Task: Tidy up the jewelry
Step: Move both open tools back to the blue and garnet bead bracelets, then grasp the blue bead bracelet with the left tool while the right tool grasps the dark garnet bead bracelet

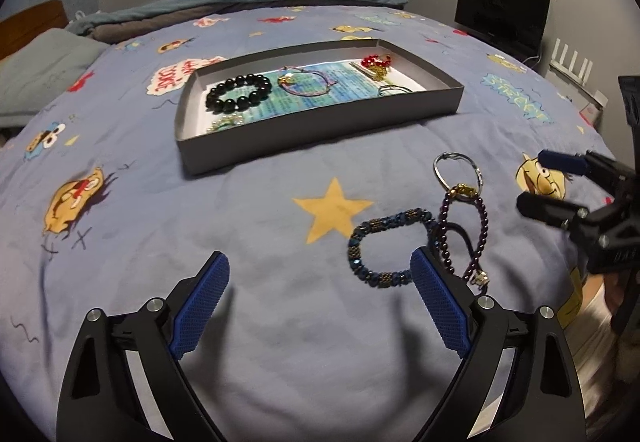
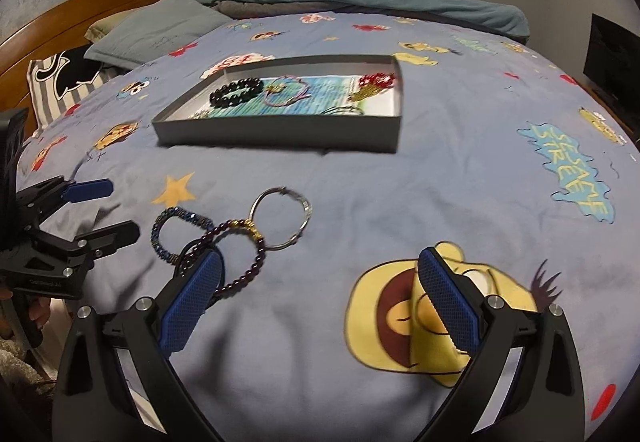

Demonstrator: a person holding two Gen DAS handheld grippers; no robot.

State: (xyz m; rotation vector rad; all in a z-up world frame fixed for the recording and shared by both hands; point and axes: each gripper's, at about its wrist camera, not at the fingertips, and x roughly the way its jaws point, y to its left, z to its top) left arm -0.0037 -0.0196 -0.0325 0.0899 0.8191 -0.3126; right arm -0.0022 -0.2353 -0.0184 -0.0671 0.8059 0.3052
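Both tools, left (image 1: 320, 306) and right (image 2: 320, 298), are hovering wide open and empty; three bracelets (image 1: 390, 248) are lying on the bed (image 1: 240, 226) before the grey tray (image 1: 320, 129).

Right tool (image 2: 320, 290) agape over bedspread (image 2: 400, 193), three bracelets (image 2: 240, 242) just left, grey tray (image 2: 280, 133) beyond

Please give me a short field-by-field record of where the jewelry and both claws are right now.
surface: bedspread
tray: holds black bead bracelet, pink cord bracelet, red beads
loose on bed: blue beaded bracelet, purple bead bracelet, silver ring bangle
left claw: open, empty
right claw: open, empty
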